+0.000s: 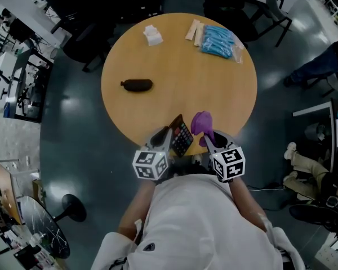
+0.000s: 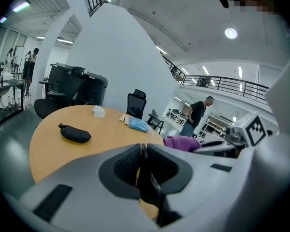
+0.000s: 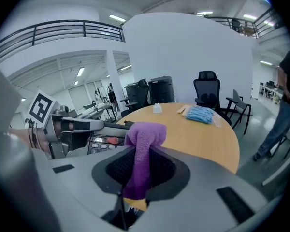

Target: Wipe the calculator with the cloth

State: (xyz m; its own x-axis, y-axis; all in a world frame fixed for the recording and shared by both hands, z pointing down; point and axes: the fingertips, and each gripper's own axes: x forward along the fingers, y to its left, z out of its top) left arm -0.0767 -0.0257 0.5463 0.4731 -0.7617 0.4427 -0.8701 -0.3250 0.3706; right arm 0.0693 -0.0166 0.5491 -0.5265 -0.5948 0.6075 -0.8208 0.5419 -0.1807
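Left gripper (image 1: 170, 135): held calculator (image 1: 181, 138) by its edge, at 6 o'clock rim of table (image 1: 174, 77). Right gripper (image 1: 208, 139): clenched purple cloth (image 1: 201, 121), at calculator's 3 o'clock.

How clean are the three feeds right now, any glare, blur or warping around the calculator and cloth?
Head view: sharp and evenly lit, soft light reflections on the floor, calculator and cloth clear. Left gripper view: strong fisheye bending, dark corners, calculator seen only edge-on. Right gripper view: same warp, cloth sharp, no glare.
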